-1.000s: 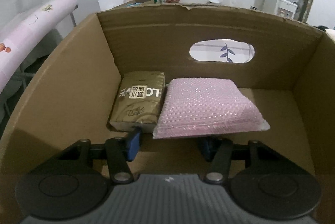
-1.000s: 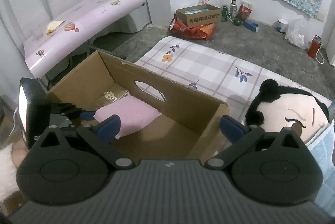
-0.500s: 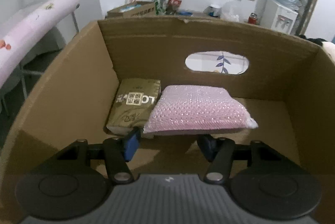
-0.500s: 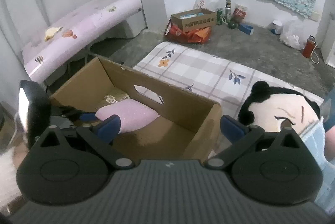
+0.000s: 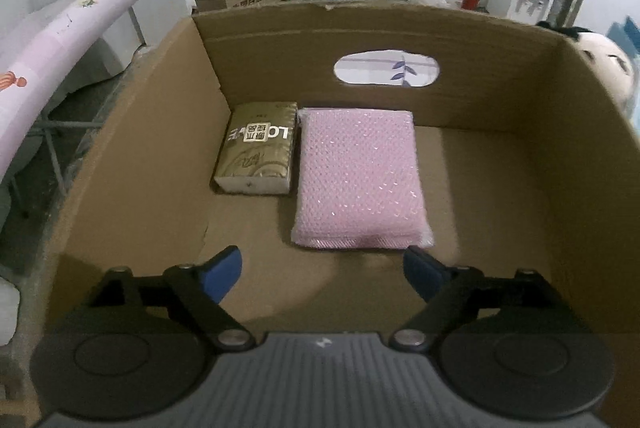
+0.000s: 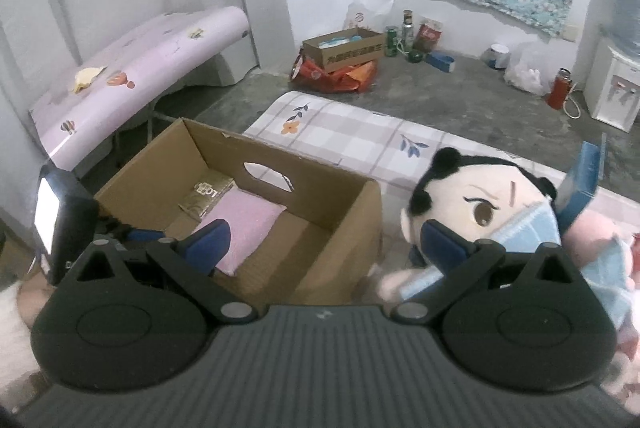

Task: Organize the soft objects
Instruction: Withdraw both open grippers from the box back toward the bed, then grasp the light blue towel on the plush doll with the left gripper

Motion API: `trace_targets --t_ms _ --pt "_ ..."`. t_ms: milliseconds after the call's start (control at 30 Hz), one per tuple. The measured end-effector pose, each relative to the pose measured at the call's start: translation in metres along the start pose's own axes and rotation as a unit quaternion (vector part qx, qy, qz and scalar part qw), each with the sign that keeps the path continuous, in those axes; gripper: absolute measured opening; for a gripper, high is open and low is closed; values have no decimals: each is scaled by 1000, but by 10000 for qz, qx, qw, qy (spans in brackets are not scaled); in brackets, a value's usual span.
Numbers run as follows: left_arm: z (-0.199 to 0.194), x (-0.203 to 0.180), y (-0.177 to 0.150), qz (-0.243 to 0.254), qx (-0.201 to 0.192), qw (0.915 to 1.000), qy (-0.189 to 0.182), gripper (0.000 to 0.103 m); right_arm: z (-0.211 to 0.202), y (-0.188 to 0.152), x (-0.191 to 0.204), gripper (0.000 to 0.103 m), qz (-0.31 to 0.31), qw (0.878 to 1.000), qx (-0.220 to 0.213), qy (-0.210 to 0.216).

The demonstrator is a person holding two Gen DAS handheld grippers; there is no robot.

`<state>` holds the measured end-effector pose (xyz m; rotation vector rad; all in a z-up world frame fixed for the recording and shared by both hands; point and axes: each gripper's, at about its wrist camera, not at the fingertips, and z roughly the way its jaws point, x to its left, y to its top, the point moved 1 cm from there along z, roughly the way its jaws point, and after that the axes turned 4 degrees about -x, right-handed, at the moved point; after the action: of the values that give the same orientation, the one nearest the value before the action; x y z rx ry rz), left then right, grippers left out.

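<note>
The left hand-held gripper (image 5: 322, 274), now spread empty, has dropped the pink dotted soft pad (image 5: 360, 179) inside the brown cardboard box (image 5: 132, 155); plush doll next.

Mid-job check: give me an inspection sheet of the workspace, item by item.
Surface: checked mattress under the cardboard box.
Job's things: pink pad flat on the box floor beside the gold tissue pack; masked plush doll outside the box.
Clutter: small carton, cans, bottles and bags on the far floor.
Grippers: left tool open and empty, just short of the pad; right tool open, empty, above the box edge.
Cables: white cord by the water dispenser.
Surroundings: pink folding bed, curtain, patterned wall cloth.
</note>
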<state>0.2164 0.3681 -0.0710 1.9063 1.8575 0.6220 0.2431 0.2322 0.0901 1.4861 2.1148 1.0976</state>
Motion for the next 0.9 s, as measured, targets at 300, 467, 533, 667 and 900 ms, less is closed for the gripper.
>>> trace_targets --t_ms 300,467,533,667,900 --pt "-90 2 -22 10 -483 9988 -77 91 -86 -14 -10 102 39 9991 -380 -174" --pt "-157 1 -41 4 -1104 9939 -14 92 -149 -31 -22 102 112 9974 -688 -173" --pt "-183 -3 -50 72 -1354 9908 -12 92 -174 -40 -30 102 169 9965 -807 -152" --pt "-230 -18 -61 179 -1827 9830 -108 93 -222 -61 -48 102 343 9941 -1021 -144" --pt "-290 -71 -78 714 -2629 9615 -352 98 -284 -102 -79 102 426 9900 -1283 -404"
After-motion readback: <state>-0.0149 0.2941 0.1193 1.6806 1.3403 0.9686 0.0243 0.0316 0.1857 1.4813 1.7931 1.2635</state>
